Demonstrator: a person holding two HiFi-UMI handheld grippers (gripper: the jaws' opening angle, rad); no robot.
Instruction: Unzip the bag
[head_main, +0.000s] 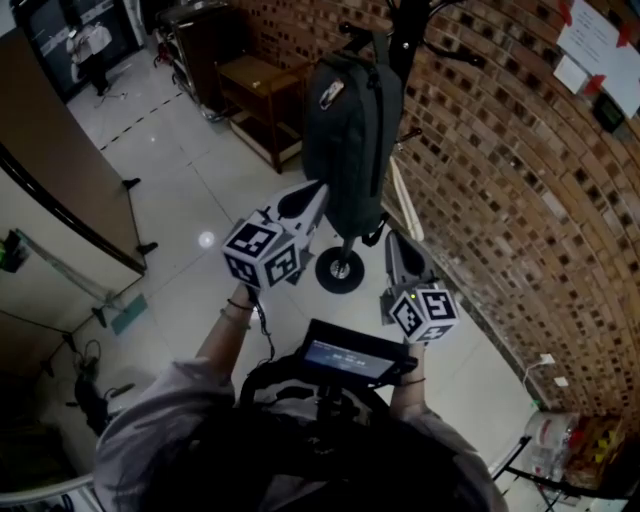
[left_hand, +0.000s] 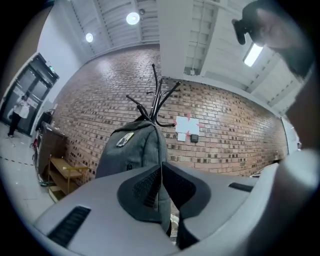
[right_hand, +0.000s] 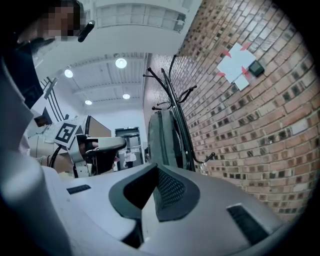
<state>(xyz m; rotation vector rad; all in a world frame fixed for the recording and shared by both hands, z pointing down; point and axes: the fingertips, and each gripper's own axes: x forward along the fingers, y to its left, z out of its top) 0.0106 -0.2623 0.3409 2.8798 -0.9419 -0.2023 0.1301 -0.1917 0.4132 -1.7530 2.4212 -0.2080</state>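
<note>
Bag (head_main: 350, 130) — one, a dark grey backpack hanging upright from one black coat stand (head_main: 341, 268), upper centre of the head view, clear of the floor (head_main: 190, 170). One pale tag (head_main: 330, 93) sits near its top. Whether the zip is open or shut cannot be told.

Left to right, head view:

1. One wooden bench (head_main: 262, 85) against the wall, left of the bag.
2. Left gripper (head_main: 318, 190), carrying one marker cube (head_main: 262, 252). Its tip points at the bag's lower left side, near it; contact cannot be made out. In the left gripper view the two jaws are pressed together with nothing between them, and the bag stands just beyond.
3. The coat stand's one round base rests on the tiles below the bag, between the two grippers.
4. Right gripper (head_main: 393, 240), also with one marker cube (head_main: 422, 312). Its tip lies just right of the bag's lower end. In the right gripper view the two jaws meet, empty — the bag is seen edge-on ahead, apart from them.
5. Brick wall (head_main: 500, 200) runs along the right, with at least two white sheets (head_main: 592, 35) fixed to it with red tape.
</note>
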